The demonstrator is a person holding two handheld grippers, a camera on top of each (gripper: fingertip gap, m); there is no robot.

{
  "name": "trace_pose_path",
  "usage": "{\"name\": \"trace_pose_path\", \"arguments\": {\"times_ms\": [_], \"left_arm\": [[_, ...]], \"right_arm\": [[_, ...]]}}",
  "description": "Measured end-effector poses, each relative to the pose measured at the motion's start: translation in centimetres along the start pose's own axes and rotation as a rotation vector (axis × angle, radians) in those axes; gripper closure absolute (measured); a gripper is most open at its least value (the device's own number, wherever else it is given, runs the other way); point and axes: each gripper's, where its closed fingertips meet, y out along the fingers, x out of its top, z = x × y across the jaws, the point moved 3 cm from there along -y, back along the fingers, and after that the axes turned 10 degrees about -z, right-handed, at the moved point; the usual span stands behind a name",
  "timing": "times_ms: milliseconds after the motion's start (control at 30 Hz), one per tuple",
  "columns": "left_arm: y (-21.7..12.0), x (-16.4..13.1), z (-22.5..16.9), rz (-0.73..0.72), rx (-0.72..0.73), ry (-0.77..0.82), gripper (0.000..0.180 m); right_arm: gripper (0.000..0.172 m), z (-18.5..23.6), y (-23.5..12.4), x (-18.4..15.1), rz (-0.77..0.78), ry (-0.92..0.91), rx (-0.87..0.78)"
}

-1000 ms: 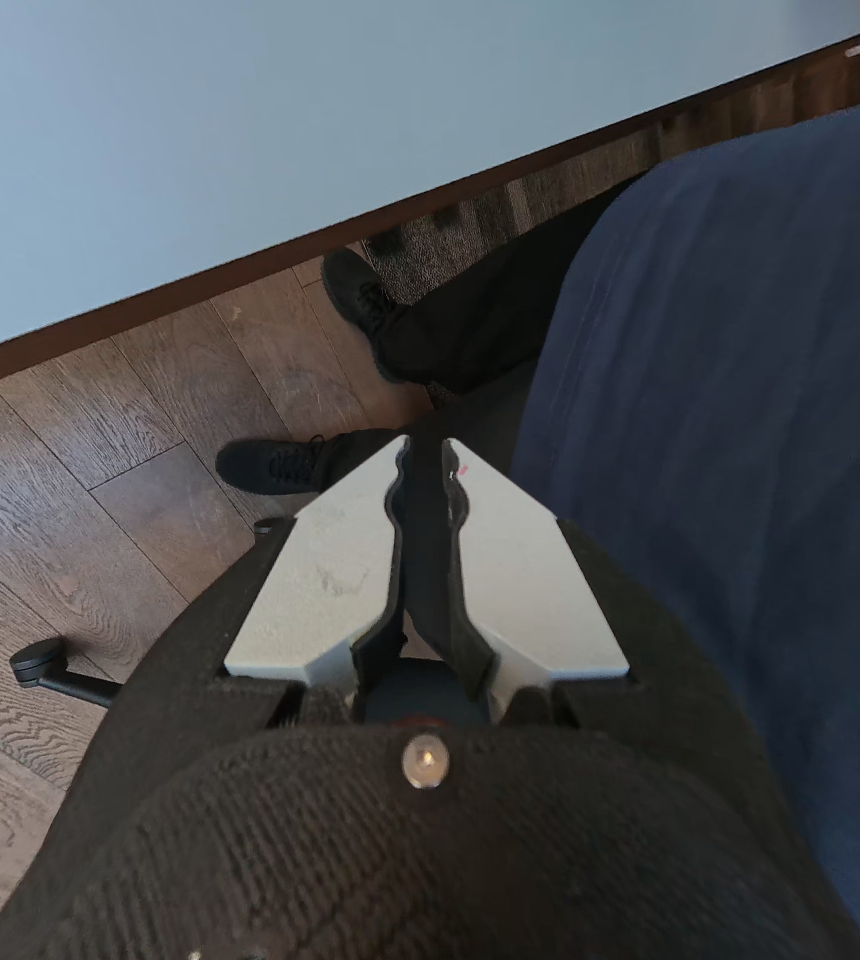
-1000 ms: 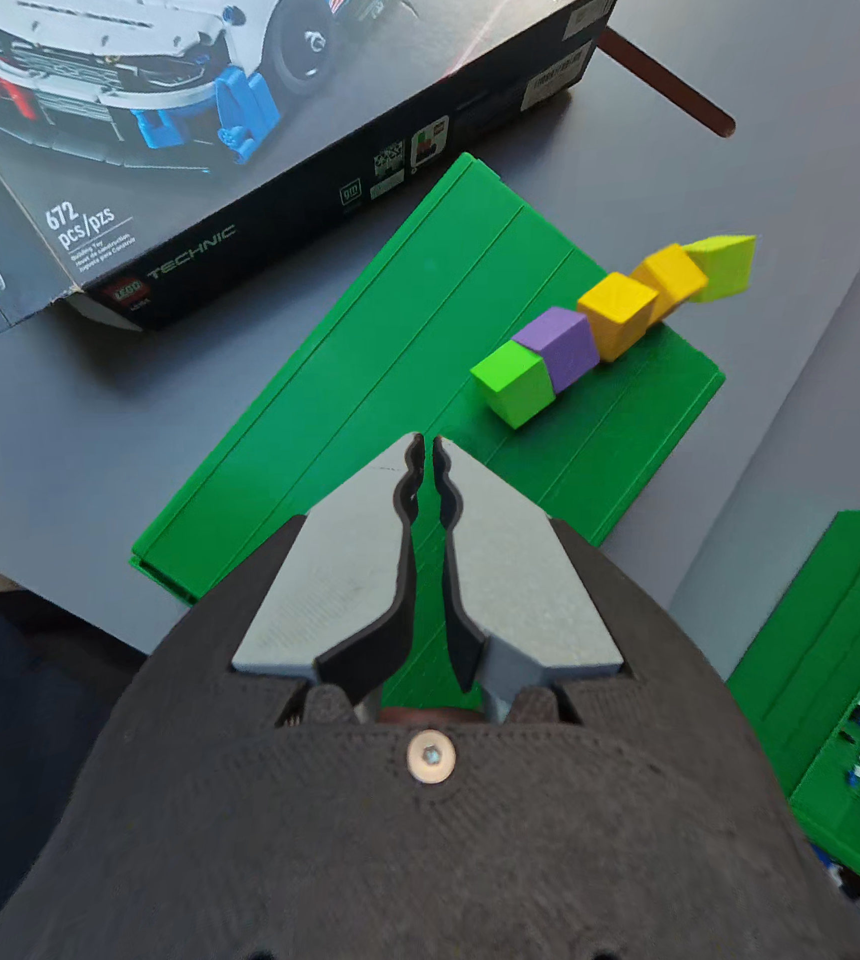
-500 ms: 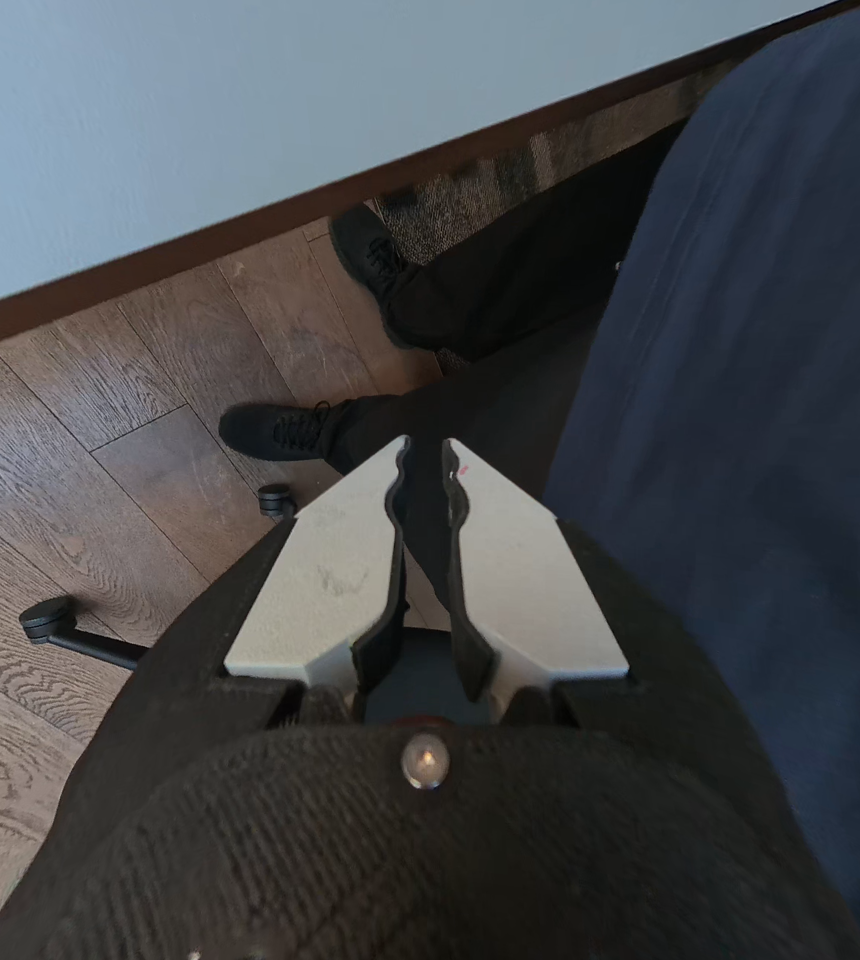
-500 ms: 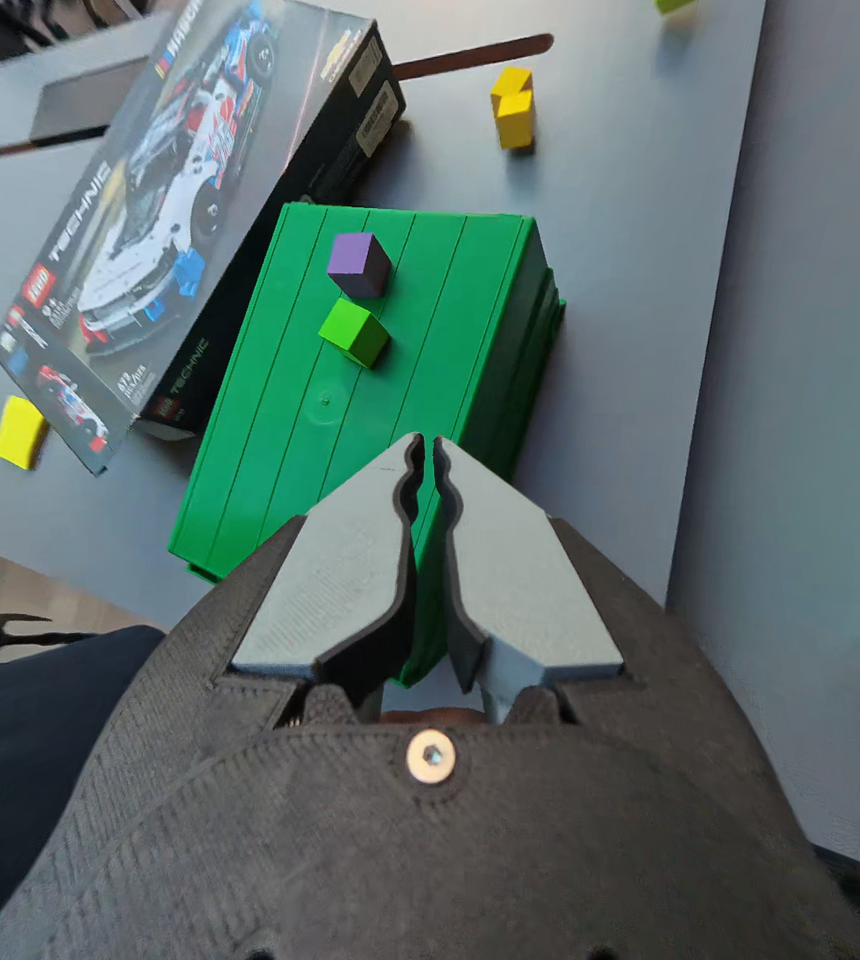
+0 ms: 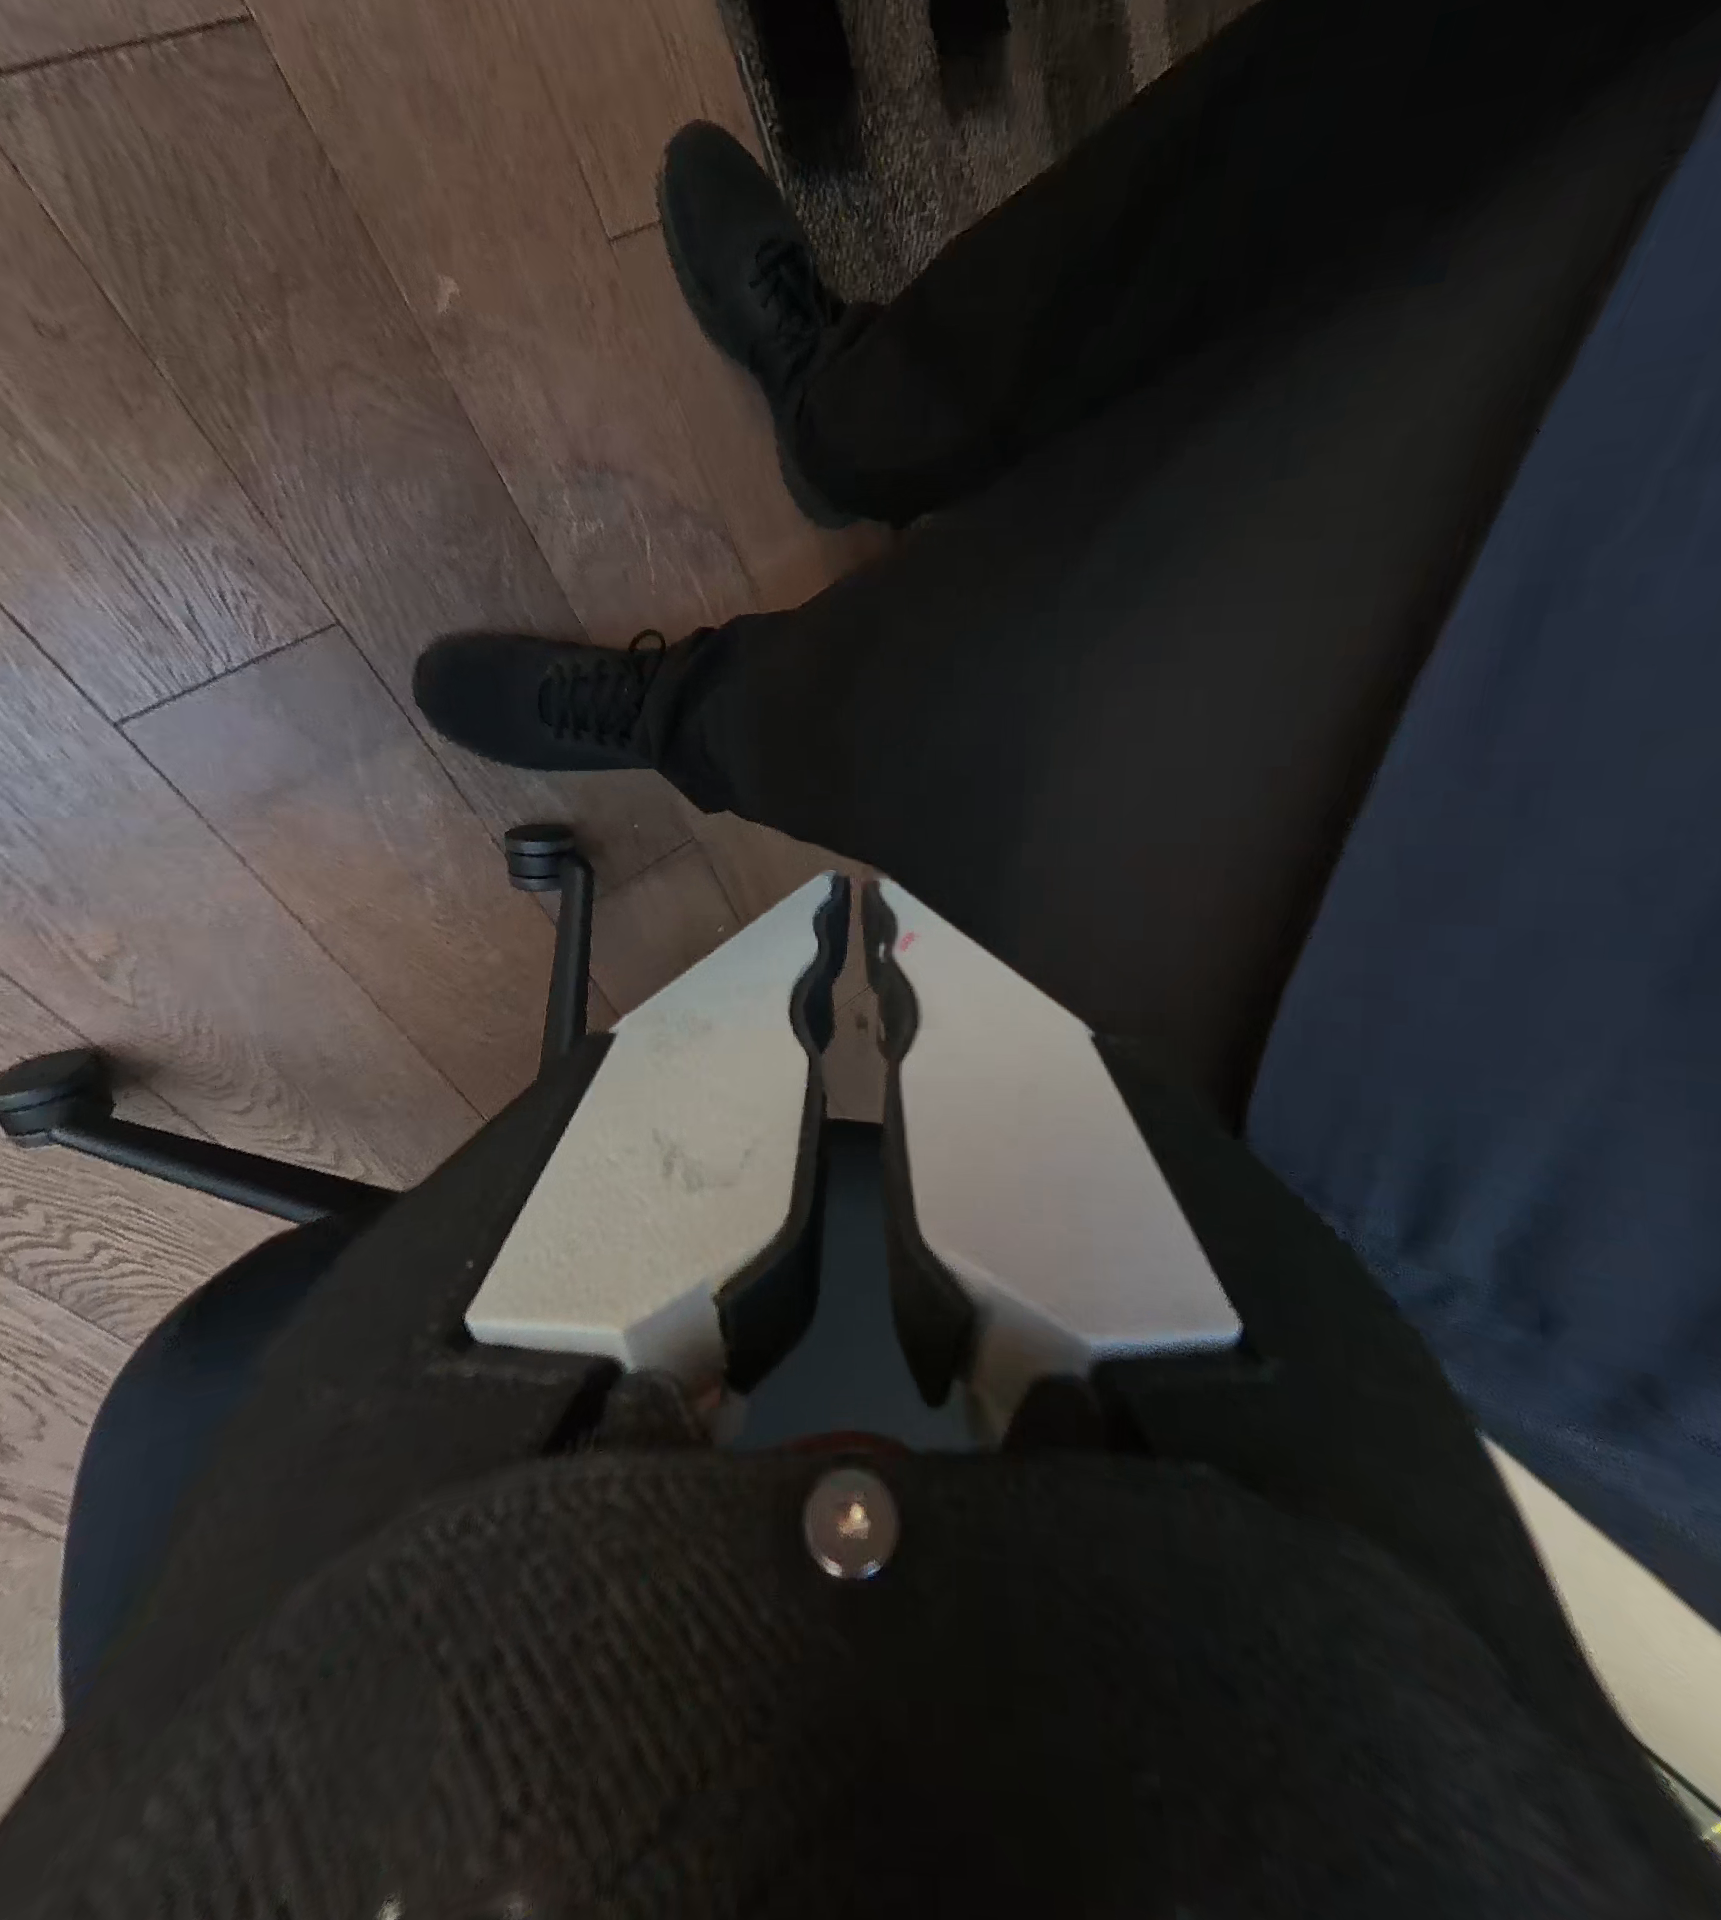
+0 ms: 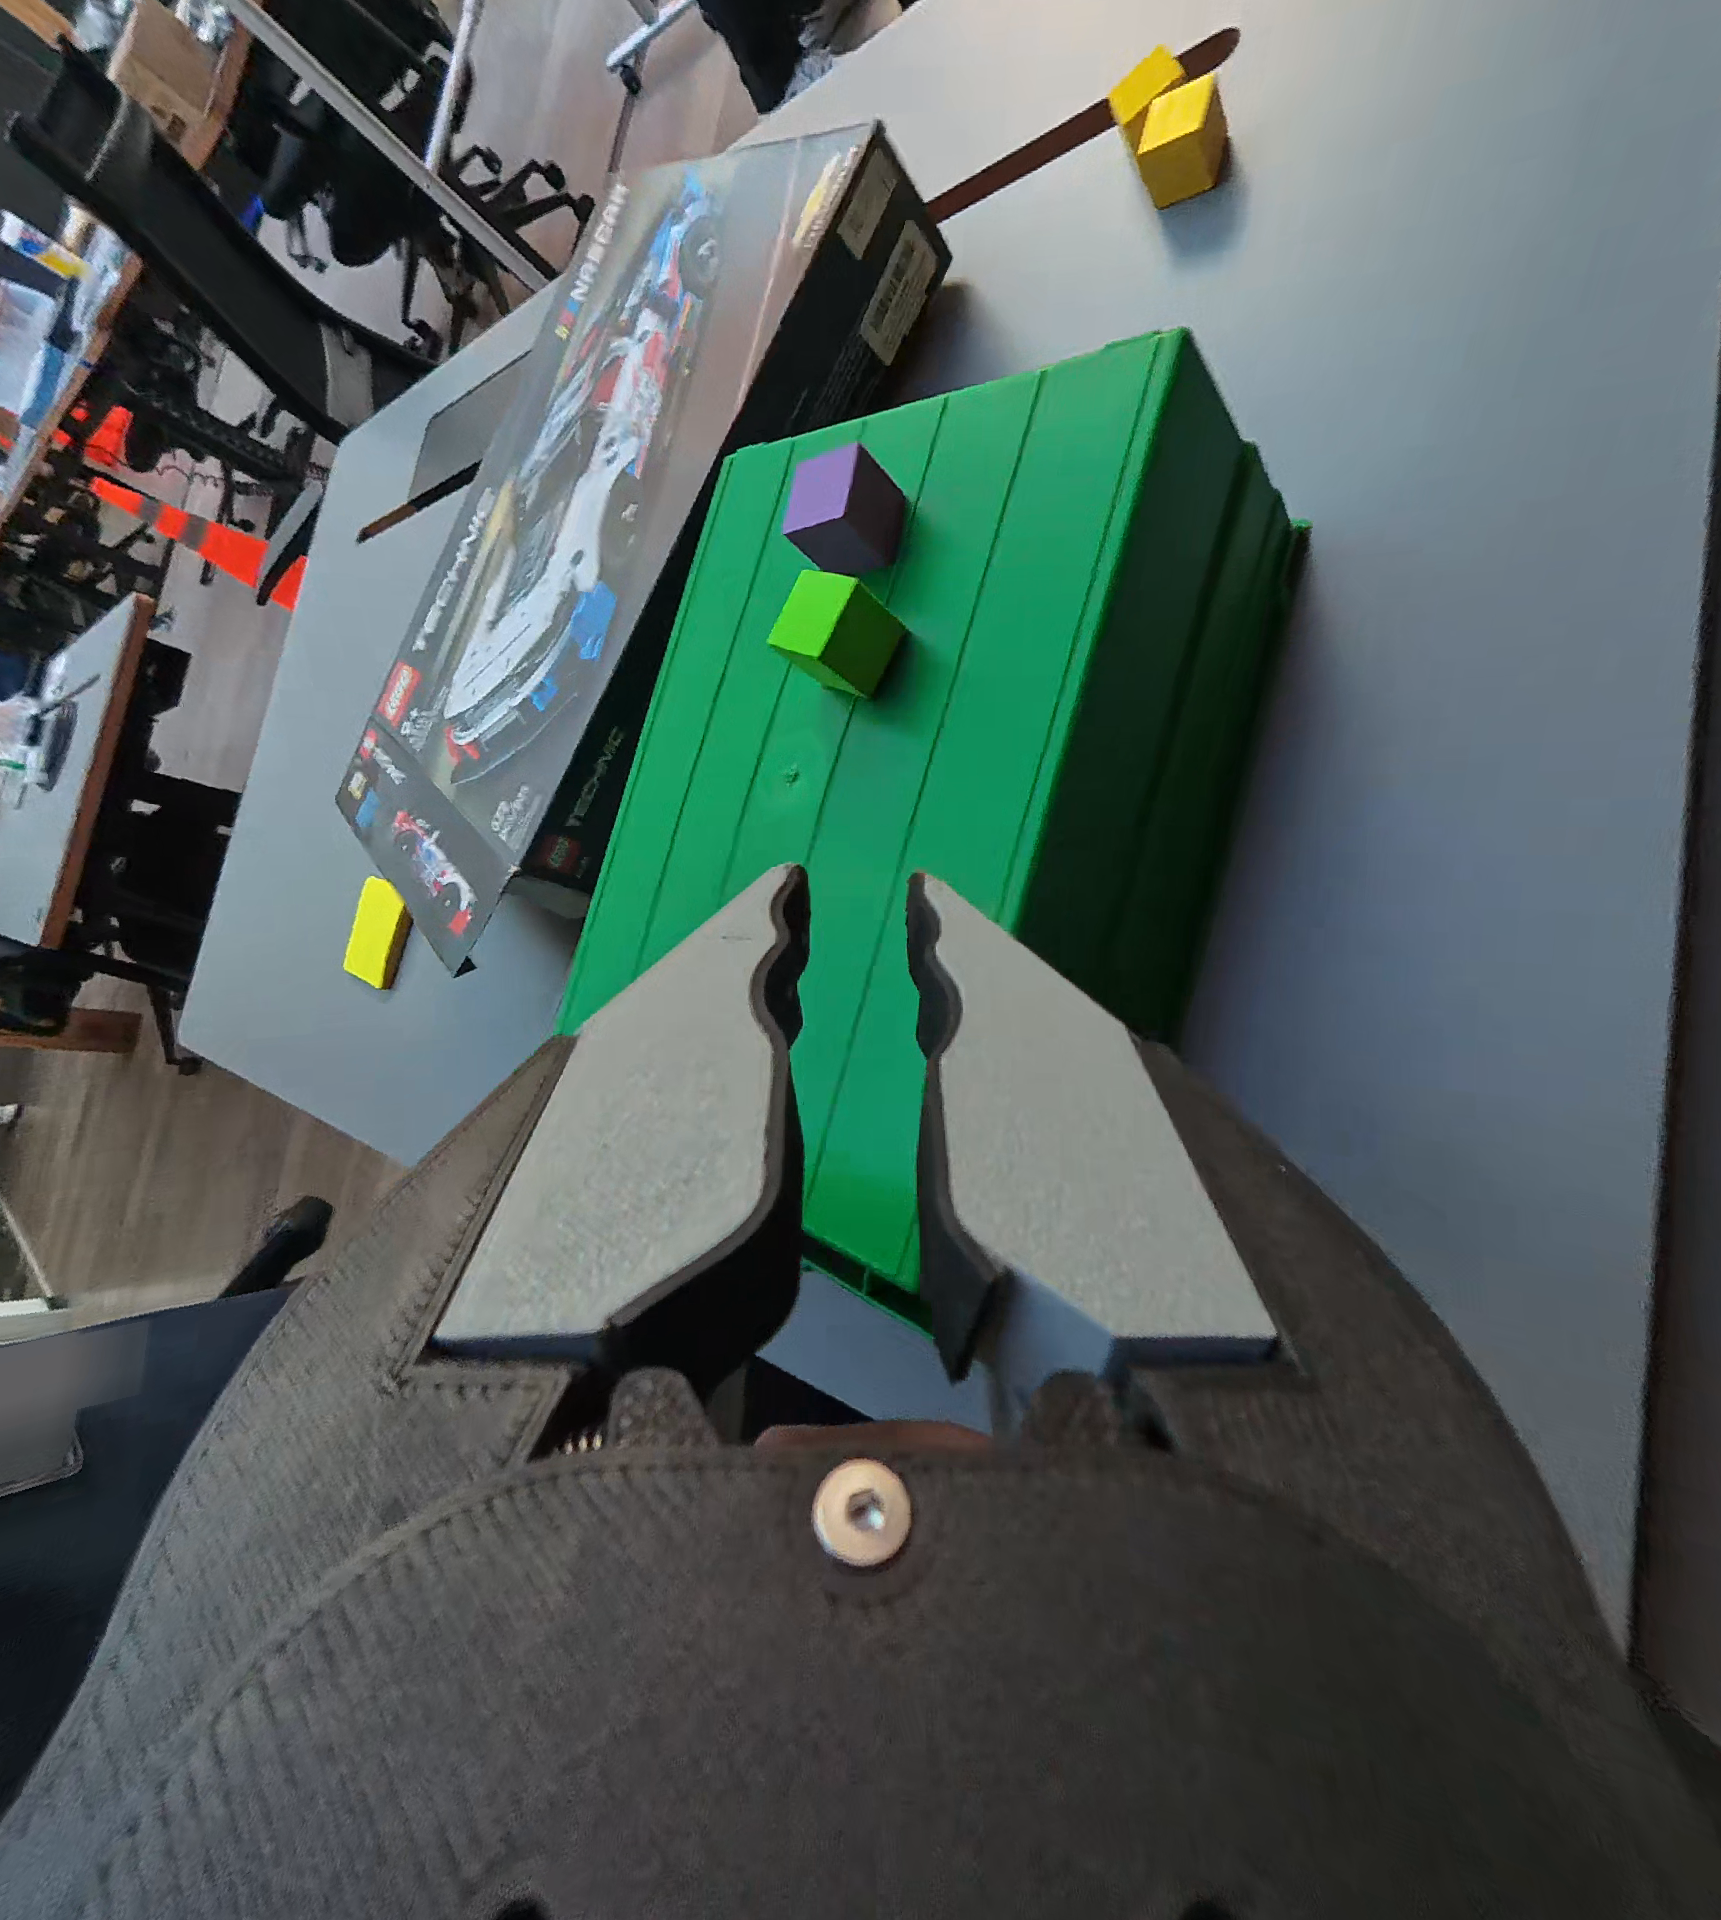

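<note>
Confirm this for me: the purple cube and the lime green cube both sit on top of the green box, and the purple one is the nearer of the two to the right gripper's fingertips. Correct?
Not quite. In the right wrist view both cubes do sit on the green box, but the lime green cube is nearer the right gripper; the purple cube lies beyond it.

Counts, placed relative to green ribbed plastic bin (image 6: 991, 727) upturned on grey tabletop:

- Small cubes on top of bin: two; one purple cube (image 6: 843, 507), one lime-green cube (image 6: 837, 632) just beside it.
- Yellow blocks: three; two touching (image 6: 1170, 127) on table beyond bin, one (image 6: 376, 932) on table left of bin.
- Printed cardboard toy-car box (image 6: 627, 499): one, against bin's left side.
- Black lace-up shoes on wooden floor: two (image 5: 544, 701) (image 5: 747, 281).
- Black chair castors: two (image 5: 539, 857) (image 5: 45, 1086).
</note>
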Motion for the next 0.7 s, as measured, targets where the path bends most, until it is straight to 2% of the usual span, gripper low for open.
{"name": "trace_pose_path", "arguments": {"times_ms": [100, 233, 267, 300, 333, 367, 500, 600, 700], "left_arm": [[-0.6, -2.4, 1.8, 0.001, 0.055, -0.051, 0.18], [-0.9, -5.7, 4.1, 0.055, 0.127, -0.152, 0.18], [-0.9, -6.4, 4.5, 0.074, 0.137, -0.171, 0.18], [-0.9, -6.9, 4.9, 0.095, 0.142, -0.187, 0.18], [-0.9, -7.3, 5.1, 0.114, 0.142, -0.201, 0.18], [-0.9, -7.4, 5.2, 0.13, 0.136, -0.208, 0.18], [-0.7, -6.0, 5.5, 0.169, 0.124, -0.169, 0.18], [-0.7, -3.2, 5.1, 0.155, 0.134, -0.145, 0.18], [-1.0, -0.4, 4.3, 0.1, 0.156, -0.125, 0.18]], "right_arm": [[0.145, 1.9, 0.0, -0.8, 0.004, 0.014, 0.112], [0.142, 2.2, -0.3, -2.9, 0.101, -0.137, 0.05], [0.144, 2.3, -0.5, -3.5, 0.131, -0.17, 0.036], [0.152, 2.5, -0.6, -3.9, 0.156, -0.201, 0.026], [0.168, 2.5, -0.8, -4.2, 0.173, -0.237, 0.006], [0.172, 2.4, -1.0, -4.4, 0.184, -0.274, -0.022], [0.171, 3.0, -1.3, -4.8, 0.215, -0.383, -0.03], [0.159, 3.2, -0.5, -4.1, 0.264, -0.492, -0.025], [0.155, 3.5, 1.6, -2.3, 0.271, -0.579, 0.023]]}}
